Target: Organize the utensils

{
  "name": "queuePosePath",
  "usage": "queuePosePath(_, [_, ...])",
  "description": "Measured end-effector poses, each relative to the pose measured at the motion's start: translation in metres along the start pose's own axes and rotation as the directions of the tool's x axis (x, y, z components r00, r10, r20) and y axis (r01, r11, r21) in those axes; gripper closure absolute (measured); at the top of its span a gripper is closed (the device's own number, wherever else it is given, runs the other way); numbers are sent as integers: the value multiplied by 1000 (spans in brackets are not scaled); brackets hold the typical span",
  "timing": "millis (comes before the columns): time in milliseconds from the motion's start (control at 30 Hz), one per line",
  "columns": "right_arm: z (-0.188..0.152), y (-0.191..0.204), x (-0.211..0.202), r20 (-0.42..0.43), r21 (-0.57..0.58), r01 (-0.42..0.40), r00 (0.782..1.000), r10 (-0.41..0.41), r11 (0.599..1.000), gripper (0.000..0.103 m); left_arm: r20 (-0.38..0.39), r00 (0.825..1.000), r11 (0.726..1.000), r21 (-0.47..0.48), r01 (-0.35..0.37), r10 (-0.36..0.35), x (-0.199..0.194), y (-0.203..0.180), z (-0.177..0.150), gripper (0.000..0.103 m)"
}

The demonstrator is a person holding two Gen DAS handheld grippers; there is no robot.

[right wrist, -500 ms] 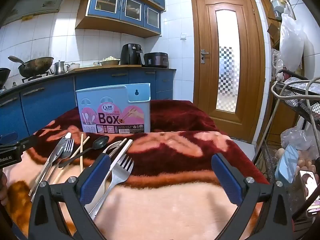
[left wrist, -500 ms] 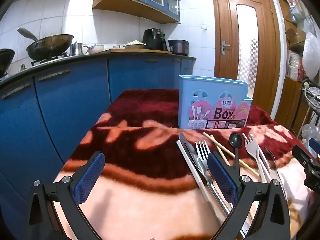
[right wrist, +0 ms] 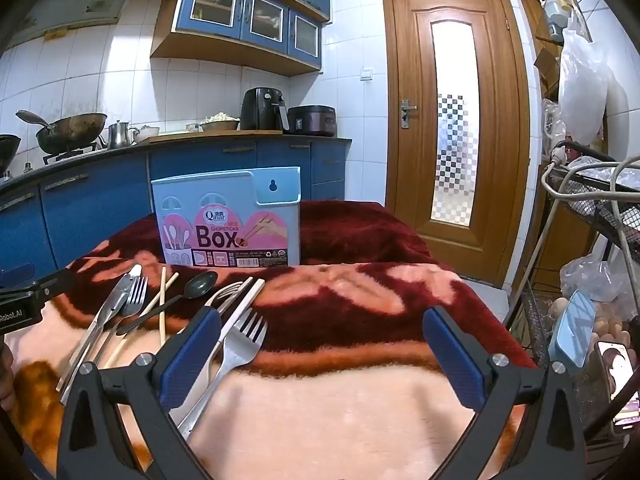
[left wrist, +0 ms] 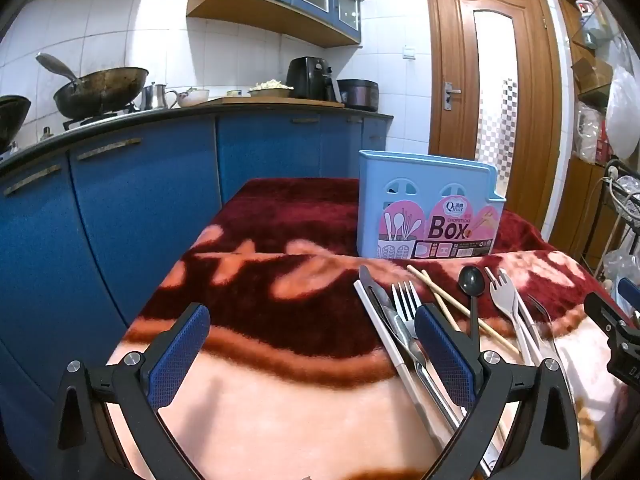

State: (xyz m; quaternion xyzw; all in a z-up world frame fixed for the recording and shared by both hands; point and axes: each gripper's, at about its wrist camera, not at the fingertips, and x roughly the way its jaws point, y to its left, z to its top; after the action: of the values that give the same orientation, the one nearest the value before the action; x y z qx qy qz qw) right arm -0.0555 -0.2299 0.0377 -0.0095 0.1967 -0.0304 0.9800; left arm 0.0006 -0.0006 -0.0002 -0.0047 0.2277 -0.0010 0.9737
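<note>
Both your grippers, left (left wrist: 312, 354) and right (right wrist: 322, 354), hang wide open w/ nothing held, utensils (right wrist: 160, 308) lie overlapped on the blanket (right wrist: 340, 412) before the box (right wrist: 228, 220): risk is you snag two at once, or pile fouls pads.

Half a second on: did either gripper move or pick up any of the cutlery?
No visible change. The left hand-held gripper and right hand-held gripper stay open and empty over the blanket; the utensils lie untouched in front of the blue box.
</note>
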Motion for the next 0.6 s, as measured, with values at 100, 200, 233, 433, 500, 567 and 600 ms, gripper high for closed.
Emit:
queuePosePath(100, [0, 0, 0, 1, 1, 0, 1000, 0, 1000, 0, 1, 1000, 1000, -3, -1, 1, 0, 0, 0, 1])
queuePosePath(200, [0, 0, 0, 2, 1, 1, 1000, -1, 1000, 0, 0, 1000, 1000, -3, 0, 0, 0, 0, 0, 1])
queuePosePath(233, [0, 0, 0, 2, 0, 1, 1000, -1, 1000, 0, 0, 1000, 1000, -3, -1, 1, 0, 0, 0, 1])
queuePosePath(433, [0, 0, 0, 3, 0, 0, 1000, 0, 1000, 0, 0, 1000, 1000, -4, -1, 1, 0, 0, 0, 1])
queuePosePath(500, [1, 0, 0, 3, 0, 0, 1000, 0, 1000, 0, 1, 1000, 1000, -4, 0, 0, 0, 0, 0, 1])
queuePosePath(567, [1, 0, 0, 3, 0, 0, 1000, 0, 1000, 0, 0, 1000, 1000, -5, 0, 0, 0, 1, 0, 1])
queuePosePath(600, [0, 0, 0, 4, 0, 0, 1000, 0, 1000, 0, 0, 1000, 1000, -5, 0, 0, 0, 0, 0, 1])
